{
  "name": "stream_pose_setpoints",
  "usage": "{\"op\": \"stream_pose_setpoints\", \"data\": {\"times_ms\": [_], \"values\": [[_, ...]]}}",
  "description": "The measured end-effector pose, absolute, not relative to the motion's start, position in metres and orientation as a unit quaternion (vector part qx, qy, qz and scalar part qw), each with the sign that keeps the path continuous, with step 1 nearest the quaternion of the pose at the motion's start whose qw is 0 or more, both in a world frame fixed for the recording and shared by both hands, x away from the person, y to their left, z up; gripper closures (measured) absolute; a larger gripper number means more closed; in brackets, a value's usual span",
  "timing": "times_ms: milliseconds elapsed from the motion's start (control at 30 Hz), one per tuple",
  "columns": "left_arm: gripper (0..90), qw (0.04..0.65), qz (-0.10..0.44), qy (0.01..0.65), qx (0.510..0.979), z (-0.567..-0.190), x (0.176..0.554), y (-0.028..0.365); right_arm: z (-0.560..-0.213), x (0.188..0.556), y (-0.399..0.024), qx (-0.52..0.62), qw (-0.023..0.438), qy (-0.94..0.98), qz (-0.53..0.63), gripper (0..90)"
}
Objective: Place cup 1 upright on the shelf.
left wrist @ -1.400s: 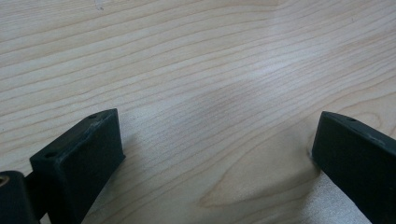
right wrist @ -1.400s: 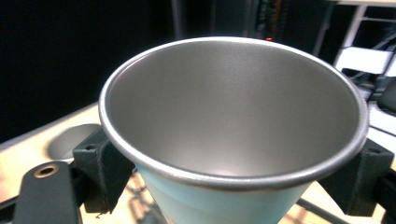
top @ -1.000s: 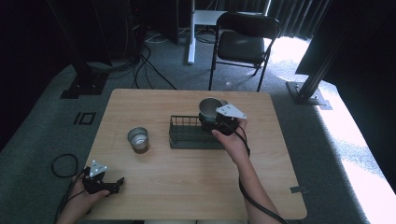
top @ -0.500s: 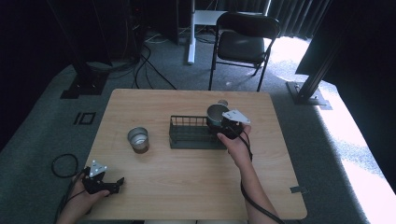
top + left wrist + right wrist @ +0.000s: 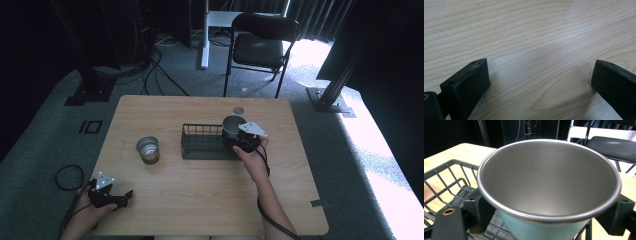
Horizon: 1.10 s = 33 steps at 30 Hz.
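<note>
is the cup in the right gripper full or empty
Empty. The right gripper view looks straight into the metal cup and shows only bare steel wall; the right gripper clamps it above the wire basket.

- A light wooden desk (image 5: 200, 200) carries everything.
- A dark wire basket (image 5: 202, 142) sits near its middle.
- A metal cup (image 5: 148, 149) stands left of the basket, apart from it.
- A small round lid (image 5: 238, 110) lies near the far edge.
</note>
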State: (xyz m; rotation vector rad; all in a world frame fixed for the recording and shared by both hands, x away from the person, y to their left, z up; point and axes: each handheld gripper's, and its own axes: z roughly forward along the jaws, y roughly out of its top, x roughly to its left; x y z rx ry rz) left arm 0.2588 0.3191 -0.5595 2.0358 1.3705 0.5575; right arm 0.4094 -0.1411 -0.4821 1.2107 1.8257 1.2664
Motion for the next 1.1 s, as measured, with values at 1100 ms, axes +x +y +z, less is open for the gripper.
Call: {"op": "stream_pose_setpoints", "data": {"times_ms": [1100], "values": [[2.6, 0.307, 0.211, 0.518, 0.77, -0.559, 0.259, 0.319, -0.474, 0.391, -0.151, 0.44, 0.281, 0.704, 0.482, 11.4]]}}
